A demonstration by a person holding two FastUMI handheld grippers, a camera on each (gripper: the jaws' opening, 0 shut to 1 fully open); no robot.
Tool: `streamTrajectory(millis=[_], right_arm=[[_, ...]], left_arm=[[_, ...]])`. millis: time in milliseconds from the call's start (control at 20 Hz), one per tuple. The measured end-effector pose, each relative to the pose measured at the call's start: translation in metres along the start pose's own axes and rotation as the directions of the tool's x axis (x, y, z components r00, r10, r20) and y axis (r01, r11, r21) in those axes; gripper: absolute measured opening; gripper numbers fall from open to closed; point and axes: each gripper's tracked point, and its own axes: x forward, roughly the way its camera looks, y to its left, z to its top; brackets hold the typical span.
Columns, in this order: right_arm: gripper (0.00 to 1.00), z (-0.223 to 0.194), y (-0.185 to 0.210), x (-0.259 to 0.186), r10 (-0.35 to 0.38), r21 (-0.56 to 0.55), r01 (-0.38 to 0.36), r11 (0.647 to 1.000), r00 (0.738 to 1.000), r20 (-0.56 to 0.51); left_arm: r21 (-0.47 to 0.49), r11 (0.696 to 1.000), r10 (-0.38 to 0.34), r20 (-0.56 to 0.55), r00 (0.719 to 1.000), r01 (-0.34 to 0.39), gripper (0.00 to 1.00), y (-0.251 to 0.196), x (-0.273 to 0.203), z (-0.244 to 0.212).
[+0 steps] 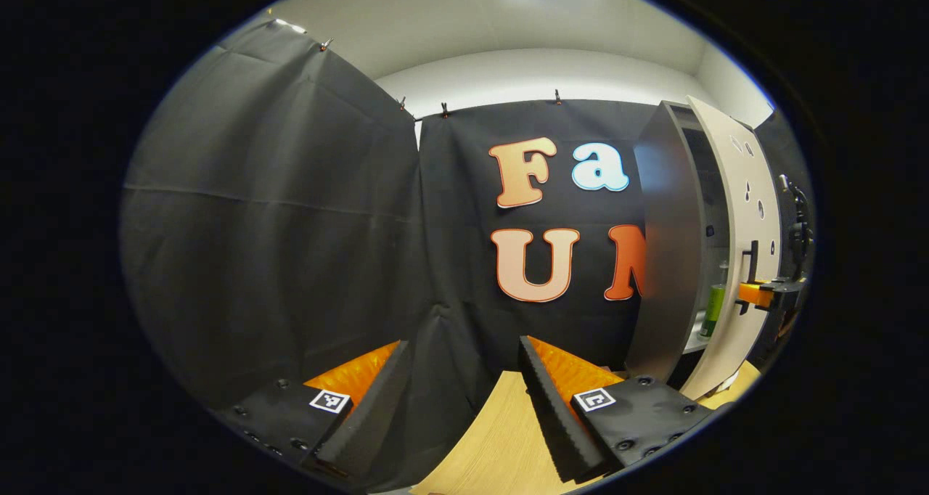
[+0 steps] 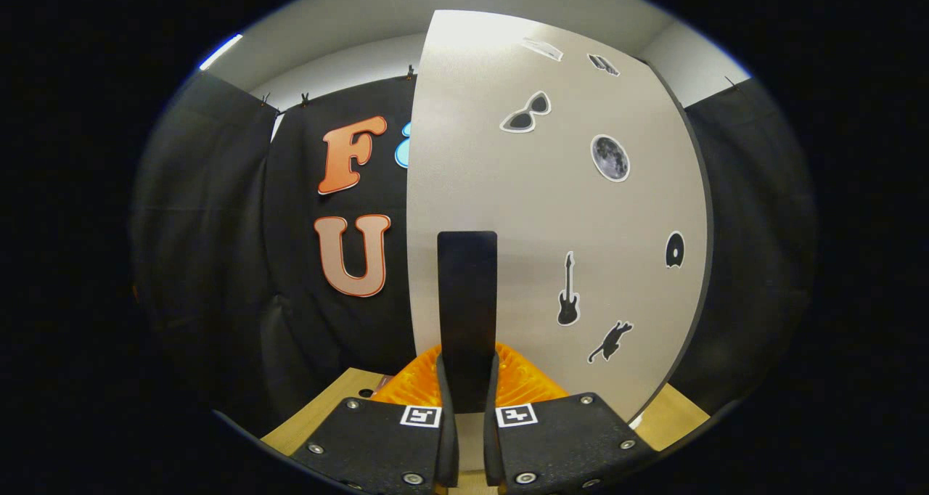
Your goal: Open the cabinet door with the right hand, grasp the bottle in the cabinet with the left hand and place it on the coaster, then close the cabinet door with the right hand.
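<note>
In the left gripper view a grey cabinet (image 1: 664, 263) stands at the right with its pale door (image 1: 740, 212) swung partly out. A green bottle (image 1: 713, 311) stands upright on a shelf inside. My left gripper (image 1: 464, 401) is open over the wooden table, well left of the cabinet. The right gripper (image 1: 762, 293) shows far off at the door's black handle (image 1: 747, 270). In the right gripper view my right gripper (image 2: 467, 386) is shut on that upright black handle (image 2: 467, 292), and the door (image 2: 551, 212) with its stickers stands close ahead.
Black cloth walls (image 1: 276, 226) close the booth at the back and left. The wooden table (image 1: 501, 444) lies below the left gripper and shows at both lower corners of the door (image 2: 319, 415).
</note>
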Motion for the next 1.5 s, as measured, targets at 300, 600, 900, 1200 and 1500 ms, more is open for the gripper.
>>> streamTrajectory(millis=[300,600,900,1200,1500], right_arm=[[0.13,-0.002,-0.011,-0.021,0.015,-0.008,-0.015,1.000,1.000,-0.006],[0.13,-0.004,-0.025,-0.044,-0.015,-0.024,0.014,1.000,1.000,-0.013],[0.09,-0.004,-0.048,-0.063,-0.089,-0.015,0.089,0.996,0.996,-0.015],[0.01,-0.003,-0.076,-0.076,-0.220,-0.023,0.220,0.975,0.975,-0.007],[0.00,-0.005,-0.099,-0.091,-0.286,-0.039,0.285,0.958,0.958,-0.011]], left_arm=[[0.006,1.000,-0.029,-0.002,1.000,0.029,0.96,-0.017,-0.004,0.002],[-0.005,0.997,-0.081,0.005,0.997,0.081,0.94,-0.042,-0.005,0.005],[-0.010,0.987,-0.158,0.015,0.987,0.158,0.96,-0.078,0.002,0.008],[-0.007,0.974,-0.228,0.007,0.974,0.228,0.94,-0.114,0.001,0.007],[-0.009,0.962,-0.272,0.000,0.962,0.272,0.96,-0.137,0.000,0.006]])
